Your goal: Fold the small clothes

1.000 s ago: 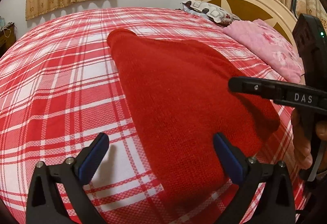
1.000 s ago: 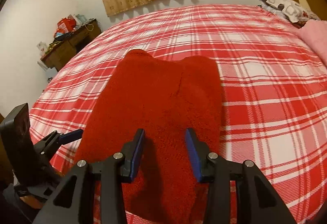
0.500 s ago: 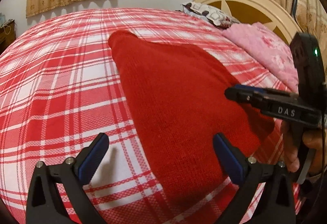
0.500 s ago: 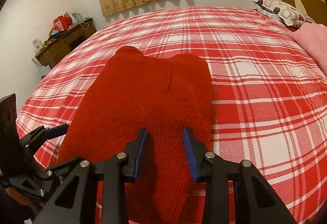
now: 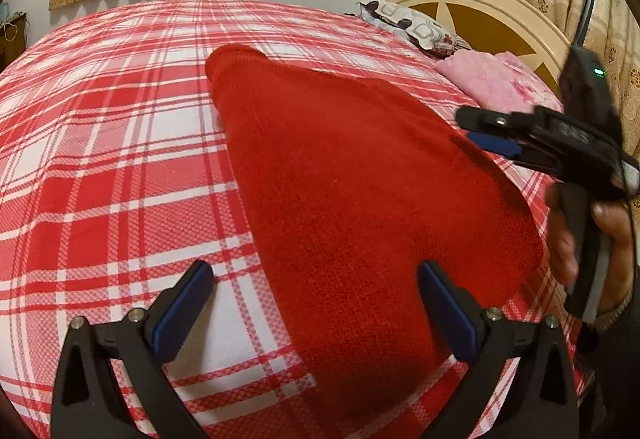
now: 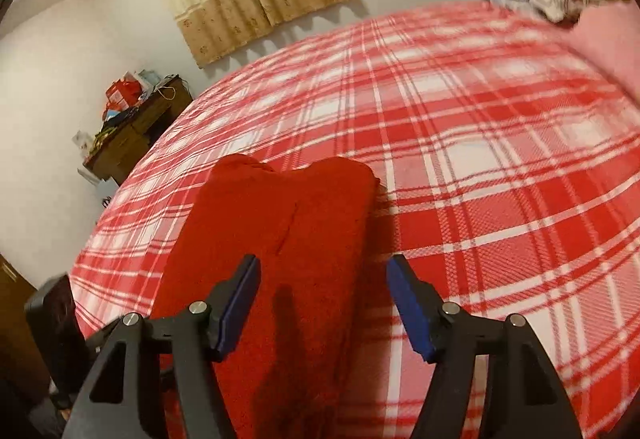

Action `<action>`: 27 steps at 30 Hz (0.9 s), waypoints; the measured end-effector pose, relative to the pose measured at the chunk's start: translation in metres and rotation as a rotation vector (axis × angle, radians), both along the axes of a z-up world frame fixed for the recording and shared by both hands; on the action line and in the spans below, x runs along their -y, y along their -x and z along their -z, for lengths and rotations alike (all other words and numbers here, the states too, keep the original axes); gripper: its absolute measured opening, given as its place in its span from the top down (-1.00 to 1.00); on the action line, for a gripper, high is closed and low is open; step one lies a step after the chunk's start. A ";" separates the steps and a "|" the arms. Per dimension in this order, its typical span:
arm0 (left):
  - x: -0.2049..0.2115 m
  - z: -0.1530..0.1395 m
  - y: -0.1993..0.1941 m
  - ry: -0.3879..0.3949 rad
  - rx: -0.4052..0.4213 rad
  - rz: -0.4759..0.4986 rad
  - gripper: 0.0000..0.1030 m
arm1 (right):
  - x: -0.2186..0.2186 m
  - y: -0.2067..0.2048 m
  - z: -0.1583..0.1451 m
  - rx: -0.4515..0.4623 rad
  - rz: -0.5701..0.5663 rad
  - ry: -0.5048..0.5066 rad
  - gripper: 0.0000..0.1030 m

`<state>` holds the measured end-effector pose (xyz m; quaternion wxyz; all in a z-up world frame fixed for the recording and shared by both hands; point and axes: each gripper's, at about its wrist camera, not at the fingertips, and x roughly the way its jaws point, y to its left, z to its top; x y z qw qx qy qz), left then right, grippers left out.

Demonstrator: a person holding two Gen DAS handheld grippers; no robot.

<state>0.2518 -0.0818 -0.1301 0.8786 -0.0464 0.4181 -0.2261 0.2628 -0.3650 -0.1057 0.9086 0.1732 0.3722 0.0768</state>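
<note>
Red knit garment [image 5: 360, 207] lies folded lengthwise on the plaid bed [image 5: 100, 159], long axis running away from both grippers; left gripper [image 5: 316, 311] fingers apart and empty at its near-left edge, right gripper [image 6: 324, 303] fingers opening, empty, straddling its near-right edge.

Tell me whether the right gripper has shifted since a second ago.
Yes. In its own view the right gripper has slid right across the red knit garment toward its right edge, fingers opening with nothing gripped.
</note>
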 end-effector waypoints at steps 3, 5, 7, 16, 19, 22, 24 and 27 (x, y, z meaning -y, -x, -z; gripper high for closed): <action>0.001 0.001 0.000 0.000 -0.007 0.004 -1.00 | 0.003 -0.014 0.011 -0.035 -0.008 -0.016 -0.29; 0.001 0.002 0.000 0.003 -0.010 0.006 -1.00 | 0.008 -0.024 0.019 -0.056 -0.014 -0.059 -0.29; 0.000 0.002 -0.001 0.006 -0.013 0.008 -1.00 | 0.014 -0.032 0.026 -0.074 -0.018 -0.114 -0.29; 0.003 0.002 -0.002 0.027 -0.020 0.048 -0.84 | 0.013 -0.053 0.043 -0.092 -0.035 -0.171 -0.01; 0.006 0.001 -0.001 0.061 -0.025 0.087 -0.51 | 0.008 -0.056 0.043 -0.105 -0.059 -0.174 0.26; 0.006 0.001 0.000 0.082 -0.033 0.084 -0.38 | 0.006 -0.056 0.043 -0.106 -0.071 -0.185 0.39; 0.005 -0.001 0.001 0.098 -0.034 0.084 -0.21 | 0.004 -0.054 0.042 -0.098 -0.073 -0.178 0.43; 0.004 -0.006 0.007 0.079 -0.012 0.079 0.01 | -0.002 -0.049 0.036 -0.079 -0.069 -0.160 0.46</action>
